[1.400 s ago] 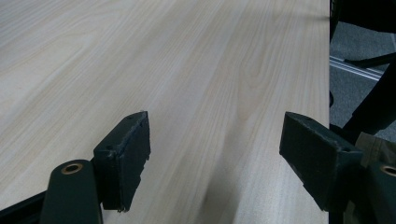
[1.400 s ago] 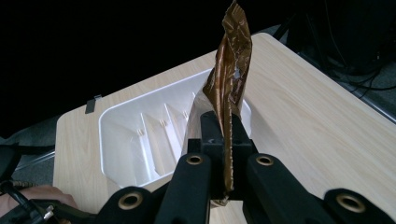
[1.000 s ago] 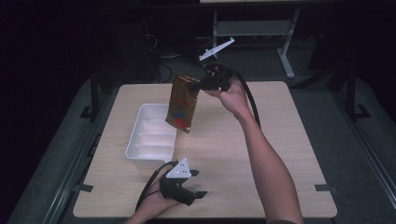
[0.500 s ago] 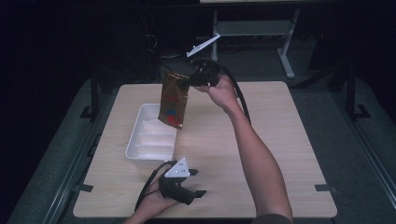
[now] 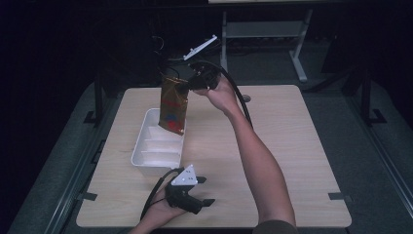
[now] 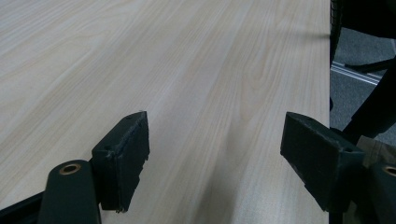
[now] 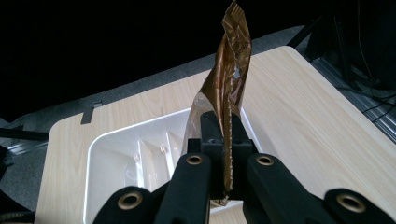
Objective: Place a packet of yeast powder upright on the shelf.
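Right tool (image 5: pixel 191 84) pinches crinkled gold foil pouch (image 5: pixel 173 105).

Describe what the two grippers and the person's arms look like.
Both grippers are black with two blocky jaws on arms with brass-coloured pivot rings. The left gripper carries a grey three-cornered plate with small marks; the right gripper bears a similar plate. A black cable trails from each. Both forearms are bare, without sleeves.

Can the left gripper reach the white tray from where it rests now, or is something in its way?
Probably yes. The left gripper rests open on the table, just beside the white tray. Bare wood lies between them.
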Demonstrator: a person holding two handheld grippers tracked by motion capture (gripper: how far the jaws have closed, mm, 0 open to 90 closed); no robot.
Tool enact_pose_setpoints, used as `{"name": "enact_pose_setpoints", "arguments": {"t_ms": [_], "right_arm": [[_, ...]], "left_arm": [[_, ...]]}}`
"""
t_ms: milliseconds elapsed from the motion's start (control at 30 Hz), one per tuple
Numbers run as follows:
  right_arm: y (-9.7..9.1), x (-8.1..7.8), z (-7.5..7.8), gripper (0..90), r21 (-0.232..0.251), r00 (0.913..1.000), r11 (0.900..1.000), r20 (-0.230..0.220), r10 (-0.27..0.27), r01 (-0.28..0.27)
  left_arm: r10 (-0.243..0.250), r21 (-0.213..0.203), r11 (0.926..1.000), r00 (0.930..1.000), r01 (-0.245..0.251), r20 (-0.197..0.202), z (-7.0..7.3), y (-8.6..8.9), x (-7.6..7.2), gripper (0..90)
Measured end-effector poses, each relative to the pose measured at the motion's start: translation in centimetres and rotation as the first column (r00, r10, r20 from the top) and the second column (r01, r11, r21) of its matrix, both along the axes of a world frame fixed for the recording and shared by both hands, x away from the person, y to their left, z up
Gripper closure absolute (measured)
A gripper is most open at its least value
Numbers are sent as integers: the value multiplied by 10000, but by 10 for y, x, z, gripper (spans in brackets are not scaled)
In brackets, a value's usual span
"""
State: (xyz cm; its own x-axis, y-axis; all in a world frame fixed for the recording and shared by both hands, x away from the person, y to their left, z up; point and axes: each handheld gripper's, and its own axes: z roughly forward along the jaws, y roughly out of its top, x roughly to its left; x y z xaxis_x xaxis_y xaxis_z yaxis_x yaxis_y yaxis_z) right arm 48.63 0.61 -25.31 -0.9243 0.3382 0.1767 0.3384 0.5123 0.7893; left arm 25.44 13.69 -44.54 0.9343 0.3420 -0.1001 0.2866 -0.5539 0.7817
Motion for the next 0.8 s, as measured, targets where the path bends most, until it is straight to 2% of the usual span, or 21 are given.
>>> {"name": "enact_pose_setpoints", "arguments": {"t_ms": [500,800], "right_arm": [[23,10,-14,894,-163,9998,9998,-114,135,-137],[28,13,-22,893,-280,9997,9996,-241,59,-66]], "left_arm": [[37,-51,10000,10000,-37,6,1,1,0,229],[7,-30,10000,10000,-7,6,0,1,0,228]]}}
